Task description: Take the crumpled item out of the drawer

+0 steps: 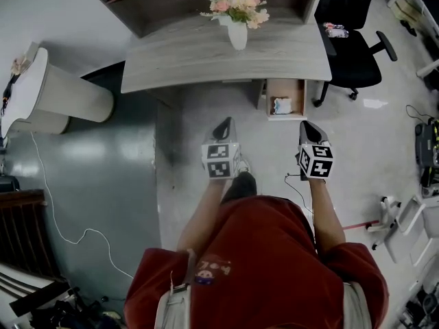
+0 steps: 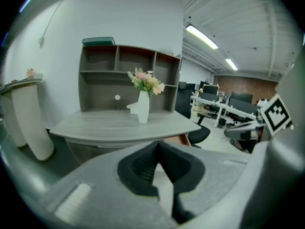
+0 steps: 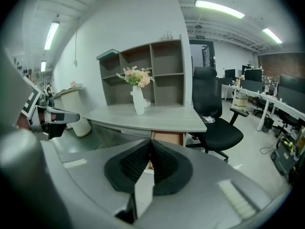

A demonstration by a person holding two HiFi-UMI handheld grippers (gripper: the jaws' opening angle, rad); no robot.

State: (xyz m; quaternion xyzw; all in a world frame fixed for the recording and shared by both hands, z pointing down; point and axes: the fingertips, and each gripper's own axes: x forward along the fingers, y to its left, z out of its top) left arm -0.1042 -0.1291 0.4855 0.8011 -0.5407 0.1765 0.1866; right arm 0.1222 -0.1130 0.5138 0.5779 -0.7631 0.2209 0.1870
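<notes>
1. At the far left of the head view, a white stand (image 1: 65, 91) sits on the floor, apart from the surface.
2. The grey surface (image 1: 178, 64) spans the upper middle of the frame. A shelf unit (image 1: 154, 2) runs along its far edge. A white vase (image 1: 237, 34) of pink flowers stands a little right of its centre.
3. The left gripper (image 1: 223, 125) hangs at mid-frame, over the floor and short of the surface's near edge. Its own view shows the jaws clenched, tips meeting, with nothing between them.
4. The drawer (image 1: 297, 94) is pulled open under the right end of the surface, right of centre in the upper half of the frame. The crumpled item (image 1: 281, 105), pale in colour, lies inside it towards the front. Neither gripper touches it.
5. The right gripper (image 1: 306, 125) hangs just below the drawer's front in the frame, level with the left gripper and well apart from it. Its own view shows the jaws clenched and empty, with the drawer's wooden front showing just past the tips.
6. A black chair (image 1: 351, 43) stands at the upper right, just beside the right end of the surface.
</notes>
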